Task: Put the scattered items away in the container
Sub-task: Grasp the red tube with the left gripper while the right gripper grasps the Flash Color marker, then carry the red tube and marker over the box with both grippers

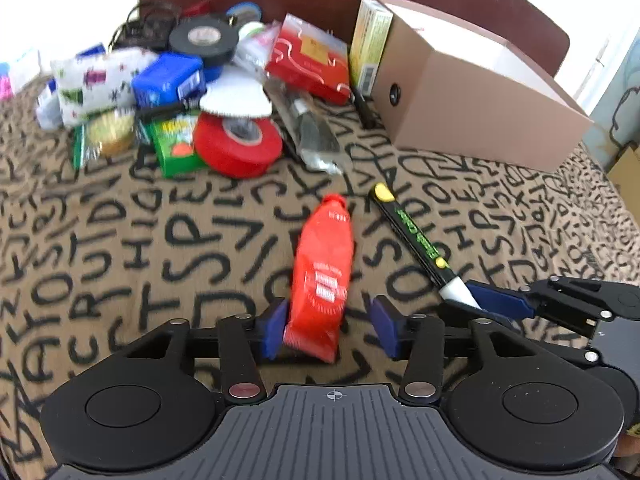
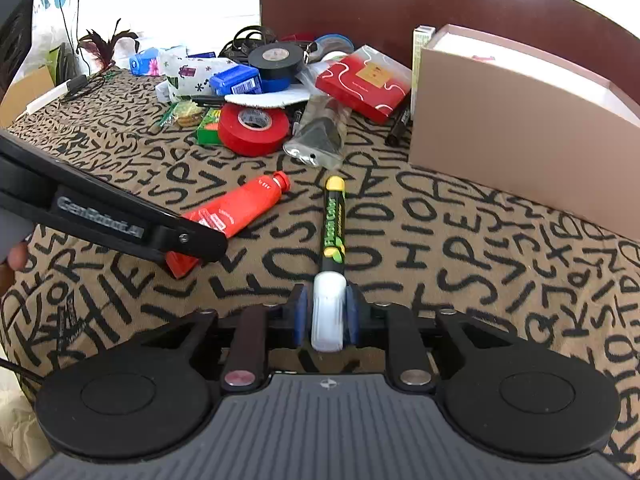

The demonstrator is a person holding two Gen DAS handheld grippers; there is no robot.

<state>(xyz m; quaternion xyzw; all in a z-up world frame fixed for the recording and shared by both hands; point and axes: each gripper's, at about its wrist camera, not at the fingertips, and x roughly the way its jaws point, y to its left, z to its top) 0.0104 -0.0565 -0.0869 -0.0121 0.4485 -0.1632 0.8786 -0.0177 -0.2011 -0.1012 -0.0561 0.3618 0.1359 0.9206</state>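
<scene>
A red tube [image 1: 323, 276] lies on the lettered cloth, its flat end between the pads of my left gripper [image 1: 328, 330]. The jaws are open around it, the left pad close to it, the right pad apart. The tube also shows in the right wrist view [image 2: 236, 210]. My right gripper [image 2: 327, 318] is shut on the white end of a black and yellow marker [image 2: 334, 224], which lies on the cloth and also shows in the left wrist view [image 1: 414, 236]. The brown cardboard box [image 1: 472, 92] stands at the far right, open on top [image 2: 516, 136].
A pile at the back holds a red tape roll [image 1: 238, 144], black tape roll [image 1: 204, 40], blue pack [image 1: 168, 80], green box [image 1: 176, 146], red flat pack [image 1: 308, 60], a clear bag [image 1: 312, 132] and a patterned pouch [image 1: 96, 84]. A dark chair back [image 2: 400, 0] stands behind.
</scene>
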